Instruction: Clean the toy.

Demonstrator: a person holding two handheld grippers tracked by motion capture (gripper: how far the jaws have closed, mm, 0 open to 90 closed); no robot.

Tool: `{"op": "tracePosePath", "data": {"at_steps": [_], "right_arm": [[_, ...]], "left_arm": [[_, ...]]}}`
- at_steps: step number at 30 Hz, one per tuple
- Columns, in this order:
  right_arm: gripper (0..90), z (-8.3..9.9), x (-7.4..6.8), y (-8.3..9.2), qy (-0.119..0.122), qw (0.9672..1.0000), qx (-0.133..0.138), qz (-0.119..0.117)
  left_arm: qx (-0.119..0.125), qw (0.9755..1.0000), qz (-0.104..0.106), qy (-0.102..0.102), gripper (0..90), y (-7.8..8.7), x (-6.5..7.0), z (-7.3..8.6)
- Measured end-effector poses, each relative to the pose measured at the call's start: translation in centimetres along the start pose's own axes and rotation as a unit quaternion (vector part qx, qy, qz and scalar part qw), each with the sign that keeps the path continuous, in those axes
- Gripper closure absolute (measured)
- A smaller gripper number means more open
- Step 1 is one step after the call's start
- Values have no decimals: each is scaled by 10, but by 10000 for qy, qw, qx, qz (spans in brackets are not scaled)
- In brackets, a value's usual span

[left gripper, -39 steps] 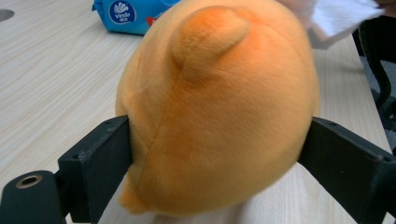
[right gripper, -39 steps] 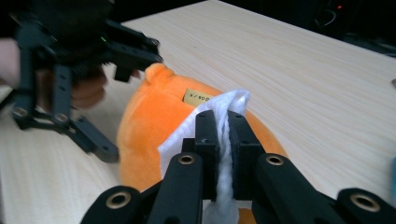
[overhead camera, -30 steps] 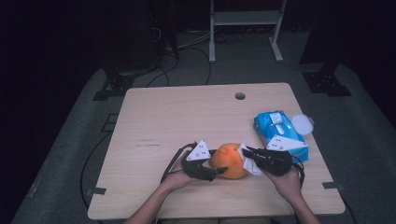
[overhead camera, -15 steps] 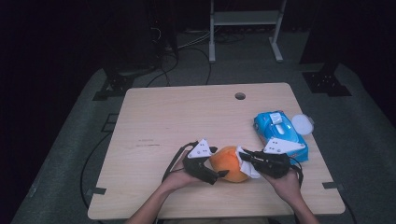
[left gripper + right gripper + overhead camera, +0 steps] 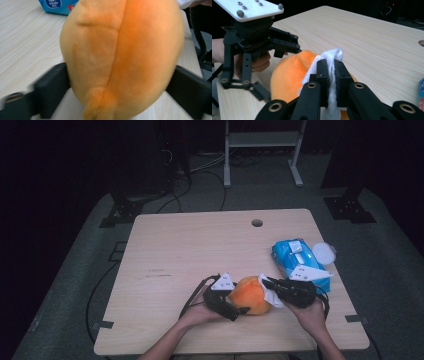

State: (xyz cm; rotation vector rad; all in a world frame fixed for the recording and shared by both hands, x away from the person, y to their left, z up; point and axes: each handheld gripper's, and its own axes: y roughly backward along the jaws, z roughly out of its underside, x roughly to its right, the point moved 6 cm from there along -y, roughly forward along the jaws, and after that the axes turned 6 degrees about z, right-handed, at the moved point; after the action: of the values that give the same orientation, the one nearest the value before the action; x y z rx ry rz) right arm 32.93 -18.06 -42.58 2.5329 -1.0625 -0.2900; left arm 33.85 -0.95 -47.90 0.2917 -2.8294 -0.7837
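Plush toy [image 5: 250, 295], orange and rounded, sits near the front edge of the wooden table [image 5: 200, 245], between both grippers. Left gripper [image 5: 235, 306] is clamped around it: in the left gripper view the toy [image 5: 122, 57] bulges between the two black jaws, one pressed against each side, with a seam running down its middle. Left hand [image 5: 197, 312] holds that gripper from the front-left.

Right gripper [image 5: 265, 282] is closed on a white wipe [image 5: 271, 296]. In the right gripper view the wipe [image 5: 329, 75] is pinched flat between the two jaws, its top edge poking above them and draped against the right side of the toy [image 5: 292, 75]. Wipe touches the toy; jaws themselves look just beside it. Right hand [image 5: 312, 312] comes in from the bottom right.

Same view shows the left gripper [image 5: 265, 77] across the toy, white plate on top, fingers [image 5: 260, 62] of the left hand behind it.

Blue wipes pack [image 5: 295, 257] lies near the right edge of the table, just behind the right gripper, with its flap up. A round white lid [image 5: 324, 253] sits at the pack's right, touching or nearly so. The pack's corner [image 5: 58, 6] also shows beyond the toy in the left gripper view. A small round hole [image 5: 257, 223] is in the table near the far edge.
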Motion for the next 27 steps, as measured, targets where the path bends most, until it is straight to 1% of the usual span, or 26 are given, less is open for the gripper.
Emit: {"op": "tracePosePath", "data": {"at_steps": [1,2,3,4,6,7,8,9,10,11,13,15,16,18,20,22,23,24,25,26,27], "right_arm": [[834,-1,-1,0,-16,10000,7,3],[834,-3,-2,1,-28,10000,63,-13],[833,-5,-4,3,-43,9999,149,-64],[834,-8,-5,6,-38,9997,232,-111],[835,-14,-7,14,-143,9985,458,-245],[835,-17,-6,18,-258,9975,566,-343],[835,-17,-5,19,-303,9972,578,-369],[835,-16,-3,19,-332,9972,568,-350],[835,-14,-1,17,-340,9976,501,-323],[835,-9,2,11,-321,9985,351,-262],[835,-4,2,6,-237,9994,175,-166],[835,-5,-1,4,-155,9996,170,-147],[835,-7,-4,5,-92,9996,226,-133],[834,-12,-10,8,-29,9992,341,-182],[835,-16,-15,9,86,9990,366,-223],[835,-17,-23,10,211,9987,360,-304],[835,-17,-27,9,374,9985,310,-232],[835,-17,-29,8,502,9983,263,-151],[835,-16,-29,6,600,9979,212,-83],[834,-16,-27,6,556,9983,194,-52],[834,-14,-21,5,469,9987,191,-3]], "left_arm": [[31,10000,-36,-68,205,3,2,-2],[45,9998,-57,-198,249,7,5,-5],[117,9996,-16,-254,283,11,9,-9],[194,9995,59,-258,294,19,11,-14],[374,9988,219,-235,296,31,15,-23],[438,9985,246,-232,298,34,16,-25],[470,9984,240,-220,299,38,16,-27],[458,9985,189,-224,301,39,15,-28],[374,9989,98,-245,304,39,13,-26],[311,9993,52,-220,307,39,12,-24],[215,9996,-13,-157,314,38,9,-20],[230,9997,-7,-125,320,39,7,-19],[227,9997,-38,-123,323,40,6,-19],[123,9997,-143,-151,321,38,3,-16],[1,9997,-217,-109,318,33,1,-11],[112,9998,-170,-69,317,31,1,-10],[89,9997,-192,-118,318,32,1,-11],[55,9996,-190,-217,319,32,3,-11],[86,9996,-183,-213,322,31,4,-12],[86,9996,-170,-229,324,31,5,-11],[108,9996,-158,-223,324,31,5,-11]]}}
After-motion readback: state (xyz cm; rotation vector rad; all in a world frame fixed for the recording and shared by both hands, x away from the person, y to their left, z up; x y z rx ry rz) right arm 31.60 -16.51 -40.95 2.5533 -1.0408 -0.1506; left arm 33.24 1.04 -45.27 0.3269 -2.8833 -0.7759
